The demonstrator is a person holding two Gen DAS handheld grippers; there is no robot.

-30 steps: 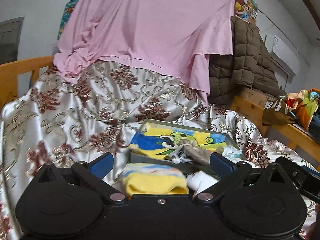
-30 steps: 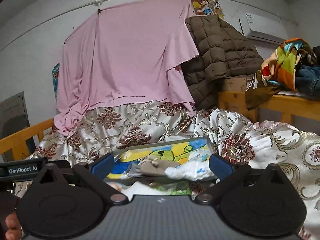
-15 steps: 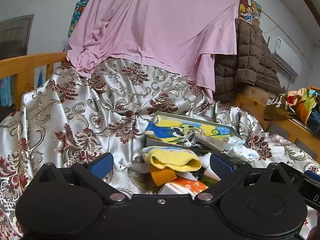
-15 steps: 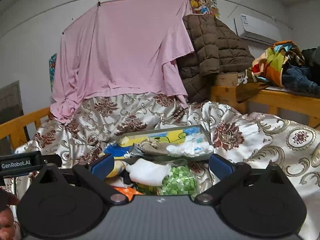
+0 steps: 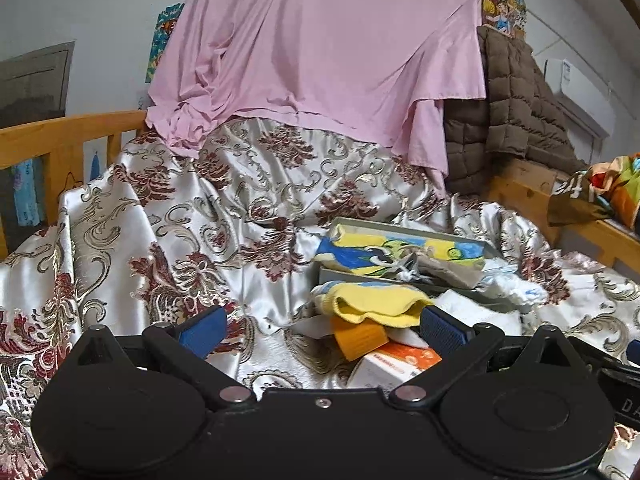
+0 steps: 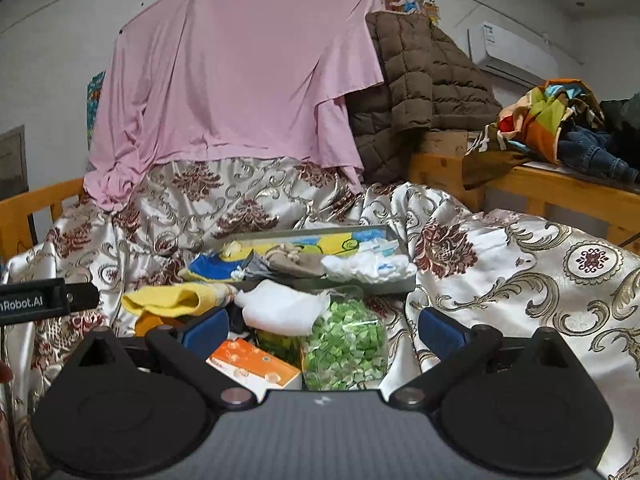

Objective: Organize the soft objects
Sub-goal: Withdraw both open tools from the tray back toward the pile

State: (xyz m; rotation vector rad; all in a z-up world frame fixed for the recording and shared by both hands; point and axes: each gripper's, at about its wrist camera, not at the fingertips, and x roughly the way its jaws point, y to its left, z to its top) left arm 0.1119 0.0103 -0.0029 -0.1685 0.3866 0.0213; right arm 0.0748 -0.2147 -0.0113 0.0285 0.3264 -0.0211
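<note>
A grey tray (image 5: pixel 404 229) (image 6: pixel 384 286) lies on the patterned bedspread and holds a yellow-and-blue cloth (image 5: pixel 360 250) (image 6: pixel 216 268), a tan pouch (image 6: pixel 296 264) and a white crumpled piece (image 6: pixel 368 268). In front of it lie a yellow sock (image 5: pixel 376 304) (image 6: pixel 168 300), a white cloth (image 6: pixel 280 310), a bag of green bits (image 6: pixel 344 344) and an orange-white box (image 5: pixel 396 364) (image 6: pixel 252 364). My left gripper (image 5: pixel 322 330) is open and empty, short of the sock. My right gripper (image 6: pixel 322 330) is open and empty, above the box and bag.
A pink sheet (image 5: pixel 320 52) hangs at the back beside a brown quilted jacket (image 6: pixel 416 88). Wooden bed rails (image 5: pixel 60 136) run left and right (image 6: pixel 560 188), with a pile of clothes (image 6: pixel 560 120) on the right one. The left gripper's body shows in the right wrist view (image 6: pixel 36 300).
Both grippers have pulled back and up from the tray; the pile of items in front of it has come into view. Both stayed open.
</note>
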